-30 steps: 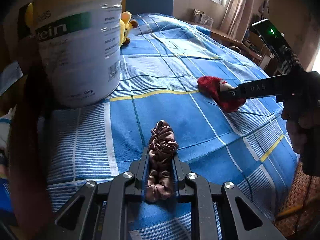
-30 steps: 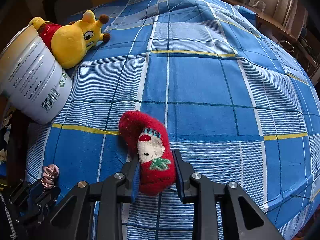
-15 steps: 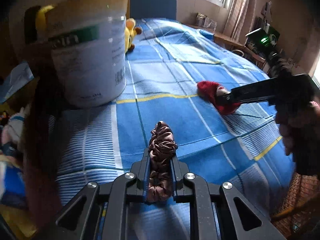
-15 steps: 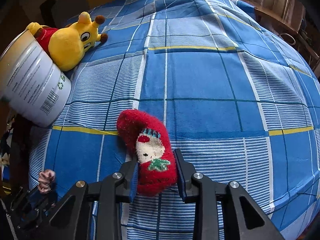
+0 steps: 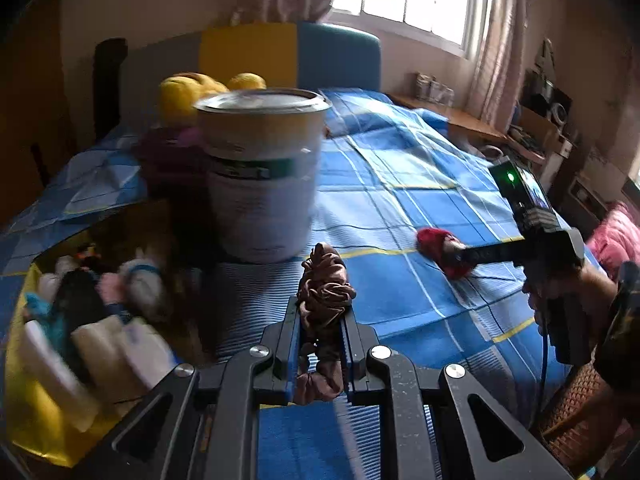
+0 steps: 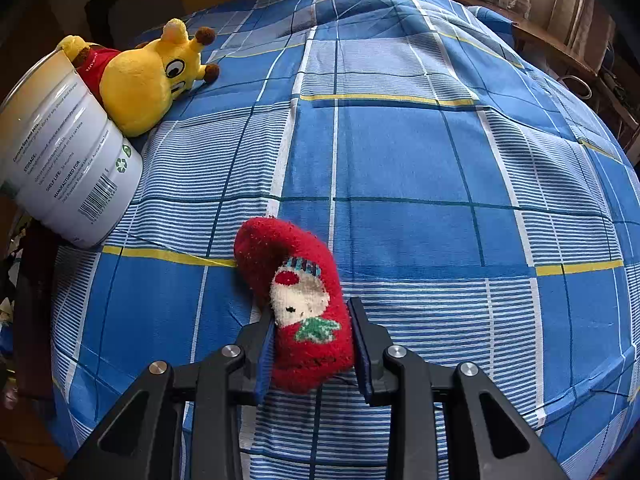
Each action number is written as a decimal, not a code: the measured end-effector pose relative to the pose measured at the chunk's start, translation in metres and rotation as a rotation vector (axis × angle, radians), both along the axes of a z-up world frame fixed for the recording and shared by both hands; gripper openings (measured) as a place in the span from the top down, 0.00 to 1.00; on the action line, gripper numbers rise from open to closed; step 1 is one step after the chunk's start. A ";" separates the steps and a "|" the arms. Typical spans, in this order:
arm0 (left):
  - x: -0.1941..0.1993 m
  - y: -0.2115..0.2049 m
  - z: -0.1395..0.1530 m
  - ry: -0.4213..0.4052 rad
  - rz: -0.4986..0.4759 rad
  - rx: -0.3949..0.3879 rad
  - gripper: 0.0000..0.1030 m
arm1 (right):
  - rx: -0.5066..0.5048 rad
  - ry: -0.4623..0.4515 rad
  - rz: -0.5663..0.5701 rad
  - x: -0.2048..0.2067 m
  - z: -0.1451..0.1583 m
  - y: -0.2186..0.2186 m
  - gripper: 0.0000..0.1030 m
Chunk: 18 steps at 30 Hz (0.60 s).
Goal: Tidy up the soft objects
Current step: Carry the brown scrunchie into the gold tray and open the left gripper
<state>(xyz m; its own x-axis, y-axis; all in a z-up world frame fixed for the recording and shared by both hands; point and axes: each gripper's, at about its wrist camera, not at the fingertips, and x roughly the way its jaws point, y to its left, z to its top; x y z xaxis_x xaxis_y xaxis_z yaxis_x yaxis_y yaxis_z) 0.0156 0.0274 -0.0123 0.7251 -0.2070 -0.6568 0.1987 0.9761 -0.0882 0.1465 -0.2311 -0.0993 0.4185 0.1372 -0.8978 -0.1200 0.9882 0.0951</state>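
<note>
My left gripper (image 5: 322,332) squeezes a brown scrunchie (image 5: 325,304) up off the bed (image 6: 400,152), near the big tin (image 5: 260,172). My right gripper (image 6: 314,336) hugs the red Christmas sock (image 6: 296,292) lying on the bed. Both look light and squishy; I pinch their middles.

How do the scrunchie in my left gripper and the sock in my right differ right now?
The brown scrunchie is ruffled, shiny and plain; the red sock is fuzzy, with a white face and green leaf. The scrunchie is squeezed thin in the left gripper and seems lifted clear; the sock keeps its bulk in the right gripper, toe on the blue bedspread. Both are soft and gripped.
</note>
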 end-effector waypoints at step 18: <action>-0.033 0.184 0.006 -0.023 0.442 -0.065 0.83 | -0.022 -0.012 0.002 -0.005 -0.002 0.009 0.70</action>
